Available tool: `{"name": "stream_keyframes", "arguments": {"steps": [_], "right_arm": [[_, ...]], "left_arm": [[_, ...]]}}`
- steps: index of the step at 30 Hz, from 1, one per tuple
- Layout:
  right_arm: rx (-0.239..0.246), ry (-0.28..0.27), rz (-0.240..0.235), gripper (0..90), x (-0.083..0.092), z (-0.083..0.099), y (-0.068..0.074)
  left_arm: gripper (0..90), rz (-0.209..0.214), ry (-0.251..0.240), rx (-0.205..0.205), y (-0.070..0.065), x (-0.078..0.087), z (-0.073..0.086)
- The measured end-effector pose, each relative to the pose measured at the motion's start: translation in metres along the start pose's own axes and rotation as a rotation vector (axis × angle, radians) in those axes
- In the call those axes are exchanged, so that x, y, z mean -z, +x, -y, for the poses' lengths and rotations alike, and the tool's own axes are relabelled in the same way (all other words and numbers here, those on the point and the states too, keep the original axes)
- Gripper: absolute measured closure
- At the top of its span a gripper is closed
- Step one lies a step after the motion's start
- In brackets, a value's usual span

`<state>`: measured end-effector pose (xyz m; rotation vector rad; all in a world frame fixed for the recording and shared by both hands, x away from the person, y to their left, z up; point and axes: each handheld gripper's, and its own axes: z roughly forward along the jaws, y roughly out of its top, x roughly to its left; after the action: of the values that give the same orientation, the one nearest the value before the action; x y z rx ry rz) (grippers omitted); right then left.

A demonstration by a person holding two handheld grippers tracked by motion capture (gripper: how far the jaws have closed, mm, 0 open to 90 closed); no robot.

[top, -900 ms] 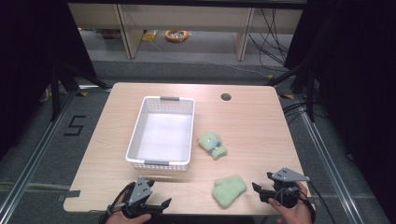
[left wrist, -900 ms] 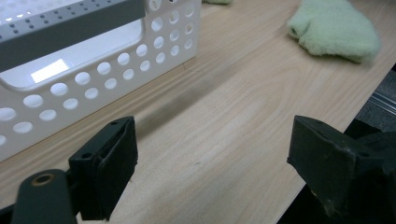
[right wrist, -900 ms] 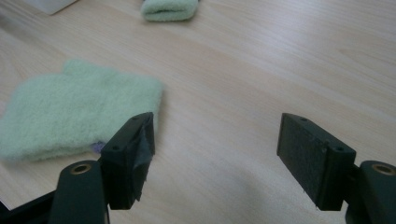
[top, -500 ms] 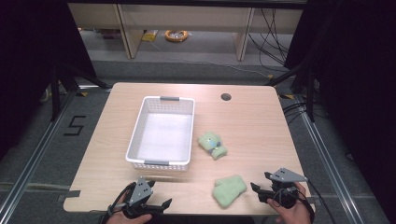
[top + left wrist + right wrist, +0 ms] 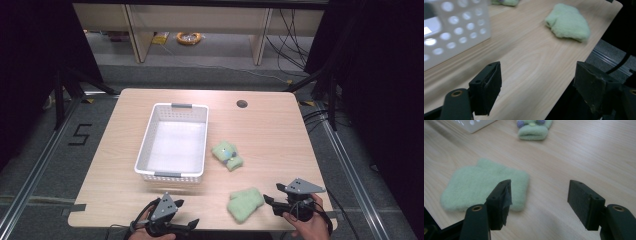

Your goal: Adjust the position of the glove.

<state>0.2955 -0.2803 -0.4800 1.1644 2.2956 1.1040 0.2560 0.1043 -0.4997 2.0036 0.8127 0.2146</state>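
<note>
Mittens of pale green felt, two of them, lie on my table (image 5: 125, 150). One plain mitten (image 5: 245, 203) lies flat near the near edge, right of centre, just left of my right tool (image 5: 270, 202). Its thumb points toward the far side, as the right gripper view (image 5: 484, 186) shows it. The second mitten (image 5: 227, 154), with a small face and two purple dots on it, lies farther in, just right of the one white basket (image 5: 145, 147); it is apart from the basket wall and well apart from the plain mitten.

I count one basket, perforated, with two grey handle strips, one at its far end and one at its near end. It stands left of centre on the table. One round dark hole (image 5: 242, 104) sits in the tabletop toward the far side.

My right tool has its jaws apart with nothing between them; in its own view the left jaw overlaps the plain mitten's near corner, though I cannot tell whether it touches. My left tool (image 5: 182, 223) hovers at the near edge, just near of the basket, jaws apart over bare wood, holding nothing.
</note>
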Motion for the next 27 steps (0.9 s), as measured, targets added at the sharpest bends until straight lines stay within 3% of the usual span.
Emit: {"name": "stream_keyframes", "arguments": {"steps": [1, 2, 4, 5, 6, 8, 9, 11, 14, 15, 16, 19, 20, 21, 22, 23, 24, 26, 27], "right_arm": [[-0.023, 0.007, -0.021, 40.6, -0.001, -0.002, 0.003], [0.003, 0.002, -0.022, 41.7, -0.002, -0.003, 0.001], [-0.004, 0.002, -0.027, 43.5, -0.004, -0.005, 0.003], [0.026, 0.000, -0.040, 45.7, -0.006, -0.007, 0.001], [0.049, -0.005, -0.034, 47.0, -0.007, -0.010, 0.001], [0.063, 0.000, -0.036, 49.5, -0.011, -0.015, 0.002], [0.068, 0.009, -0.043, 51.6, -0.012, -0.018, 0.002], [0.090, 0.009, -0.048, 54.3, -0.018, -0.023, 0.002], [0.076, 0.044, -0.064, 56.9, -0.025, -0.029, 0.005], [0.105, 0.031, -0.064, 57.8, -0.028, -0.030, 0.003], [0.097, 0.049, -0.076, 59.0, -0.030, -0.031, 0.004], [0.113, 0.051, -0.077, 60.9, -0.036, -0.032, 0.003], [0.105, 0.062, -0.084, 61.5, -0.037, -0.032, 0.004], [0.113, 0.060, -0.087, 61.9, -0.039, -0.033, 0.004], [0.121, 0.061, -0.091, 62.2, -0.041, -0.033, 0.003], [0.094, 0.078, -0.089, 62.8, -0.040, -0.033, 0.004], [0.089, 0.077, -0.092, 63.5, -0.042, -0.033, 0.005], [0.096, 0.088, -0.100, 64.4, -0.044, -0.033, 0.003], [0.110, 0.088, -0.109, 64.5, -0.046, -0.034, 0.003]], "left_arm": [[25.6, 0.007, -0.009, -0.014, -0.002, -0.005, -0.001], [26.3, 0.022, 0.027, -0.021, -0.004, -0.008, -0.005], [27.3, 0.025, 0.002, -0.024, -0.008, -0.014, -0.006], [28.7, 0.031, 0.005, -0.028, -0.010, -0.017, -0.008], [30.0, 0.042, 0.007, -0.061, -0.010, -0.021, -0.011], [32.3, 0.057, 0.015, -0.041, -0.015, -0.028, -0.016], [35.2, 0.064, 0.029, -0.070, -0.015, -0.032, -0.018], [37.4, 0.075, 0.024, -0.082, -0.018, -0.040, -0.022], [38.9, 0.081, 0.041, -0.100, -0.018, -0.047, -0.027], [39.8, 0.088, 0.046, -0.088, -0.018, -0.050, -0.029], [41.4, 0.090, 0.041, -0.102, -0.018, -0.053, -0.031], [43.3, 0.097, 0.039, -0.086, -0.019, -0.059, -0.037], [43.4, 0.102, 0.036, -0.102, -0.017, -0.060, -0.039], [43.3, 0.098, 0.050, -0.095, -0.016, -0.062, -0.042], [43.7, 0.107, 0.039, -0.061, -0.018, -0.066, -0.042], [44.7, 0.113, 0.054, -0.067, -0.018, -0.068, -0.043], [45.0, 0.106, 0.072, -0.086, -0.017, -0.070, -0.044], [45.0, 0.126, 0.075, -0.082, -0.018, -0.077, -0.045], [45.1, 0.126, 0.082, -0.052, -0.020, -0.080, -0.045]]}}
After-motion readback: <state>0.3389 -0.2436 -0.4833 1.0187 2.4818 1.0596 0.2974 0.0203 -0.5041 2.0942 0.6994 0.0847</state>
